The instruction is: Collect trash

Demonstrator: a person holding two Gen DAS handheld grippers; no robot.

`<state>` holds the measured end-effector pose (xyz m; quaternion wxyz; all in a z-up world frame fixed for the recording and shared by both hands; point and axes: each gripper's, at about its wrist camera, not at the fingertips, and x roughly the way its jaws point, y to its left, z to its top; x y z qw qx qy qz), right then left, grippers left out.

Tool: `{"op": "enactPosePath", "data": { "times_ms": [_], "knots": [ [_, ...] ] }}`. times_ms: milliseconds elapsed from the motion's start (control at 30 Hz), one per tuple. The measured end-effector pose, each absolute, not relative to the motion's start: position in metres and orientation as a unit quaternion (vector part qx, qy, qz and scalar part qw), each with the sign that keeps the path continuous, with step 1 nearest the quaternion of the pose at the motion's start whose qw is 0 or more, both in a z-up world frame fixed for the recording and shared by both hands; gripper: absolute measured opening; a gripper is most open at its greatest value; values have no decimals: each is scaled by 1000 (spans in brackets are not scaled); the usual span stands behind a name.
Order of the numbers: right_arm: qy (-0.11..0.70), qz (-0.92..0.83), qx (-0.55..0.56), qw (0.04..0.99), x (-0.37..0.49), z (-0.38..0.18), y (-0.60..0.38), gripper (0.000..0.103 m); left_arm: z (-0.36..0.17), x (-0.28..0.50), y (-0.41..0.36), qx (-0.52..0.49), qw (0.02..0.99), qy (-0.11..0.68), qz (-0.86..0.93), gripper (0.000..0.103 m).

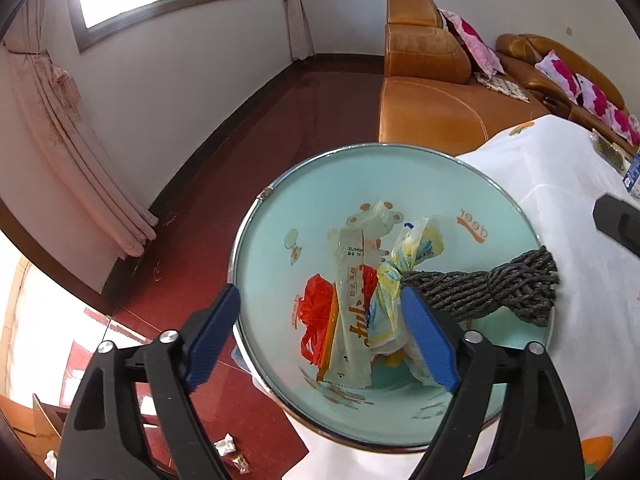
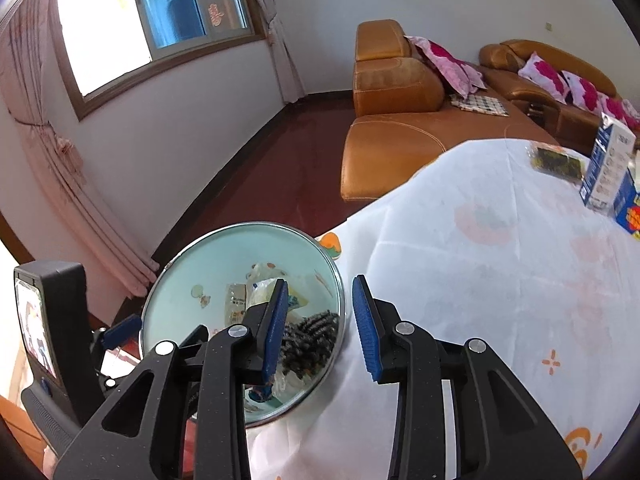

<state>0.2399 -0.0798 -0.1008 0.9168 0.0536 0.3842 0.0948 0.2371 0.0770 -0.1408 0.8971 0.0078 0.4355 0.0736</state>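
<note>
A pale green trash bin (image 1: pixel 288 216) with a metal rim stands beside the cloth-covered table. Inside lie a clear snack wrapper (image 1: pixel 352 312), red plastic (image 1: pixel 316 312), a yellow-white plastic bag (image 1: pixel 404 264) and a grey knitted cloth (image 1: pixel 496 292) draped over the right rim. My left gripper (image 1: pixel 320 328) is open and empty above the bin's mouth. In the right wrist view my right gripper (image 2: pixel 320 328) is open and empty, over the bin's (image 2: pixel 188 268) right rim and the table edge; the grey cloth (image 2: pixel 312 336) shows behind its left finger.
A white tablecloth (image 2: pixel 500 264) covers the table, with blue-white cartons (image 2: pixel 608 168) and a dark packet (image 2: pixel 556 164) at its far right. An orange leather sofa (image 2: pixel 400 120) with pink pillows stands behind. Crumpled paper scraps (image 1: pixel 228 446) lie on the red floor.
</note>
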Motion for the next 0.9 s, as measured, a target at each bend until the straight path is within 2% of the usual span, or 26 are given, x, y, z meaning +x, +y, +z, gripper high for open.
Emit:
{"op": "enactPosePath", "data": {
  "times_ms": [67, 167, 233, 267, 300, 600, 900],
  "knots": [
    [385, 93, 59, 916, 236, -101, -84, 35, -136, 232, 78, -3, 900, 430, 68, 87],
    [380, 86, 75, 918, 225, -98, -94, 36, -126, 220, 80, -11, 909, 412, 63, 98],
    [372, 82, 90, 920, 215, -96, -101, 54, -121, 212, 81, -11, 914, 401, 65, 97],
    [364, 76, 97, 923, 209, -96, -105, 72, -120, 210, 81, -11, 914, 400, 65, 97],
    [354, 67, 104, 927, 202, -95, -108, 82, -119, 206, 81, -11, 914, 400, 67, 97],
    [347, 58, 120, 929, 167, -89, -121, 84, -109, 169, 80, -27, 918, 391, 68, 97],
    [299, 71, 117, 944, 115, -56, -122, 86, -93, 121, 82, -18, 918, 382, 108, 97]
  ]
}}
